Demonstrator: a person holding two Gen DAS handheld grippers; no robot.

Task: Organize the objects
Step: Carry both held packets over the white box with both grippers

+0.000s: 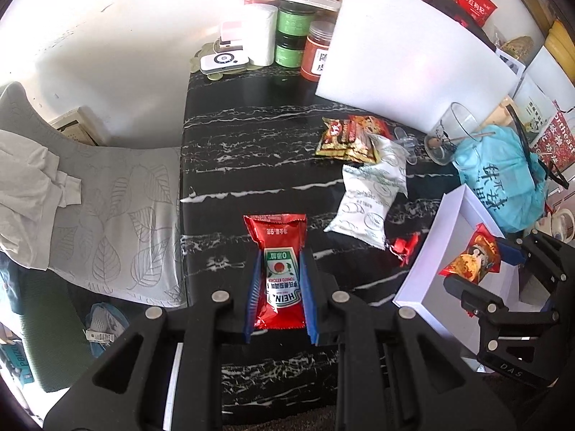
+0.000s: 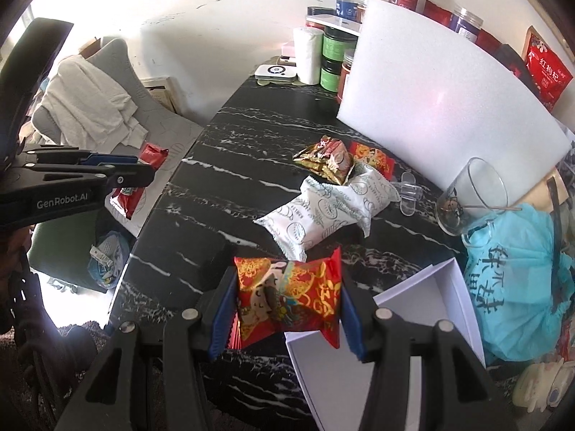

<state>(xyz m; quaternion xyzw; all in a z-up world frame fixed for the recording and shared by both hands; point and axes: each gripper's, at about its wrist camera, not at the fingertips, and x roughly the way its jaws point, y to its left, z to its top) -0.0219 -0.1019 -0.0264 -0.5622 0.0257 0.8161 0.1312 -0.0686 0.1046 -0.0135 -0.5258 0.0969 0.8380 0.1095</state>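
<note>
My left gripper [image 1: 280, 251] is shut on a red Heinz ketchup packet [image 1: 278, 269] and holds it above the black marble table [image 1: 251, 136]. It also shows in the right wrist view [image 2: 140, 172], at the left, with the packet [image 2: 125, 197]. My right gripper [image 2: 287, 280] is shut on a red and gold snack packet [image 2: 287, 298] above the near corner of an open white box [image 2: 431, 305]. The left wrist view shows that packet [image 1: 470, 258] over the box [image 1: 431, 244]. A white pouch [image 2: 323, 212], a gold packet [image 2: 325, 160] and a red packet [image 2: 373, 156] lie on the table.
A tilted glass [image 2: 470, 197] leans on a blue plastic bag [image 2: 517, 280] at the right. A small red wrapper [image 1: 404, 246] lies by the box. A white foam sheet [image 2: 442, 107] stands behind, with jars [image 1: 294, 32] and a paper roll [image 1: 262, 34]. A grey chair [image 1: 107, 197] is left of the table.
</note>
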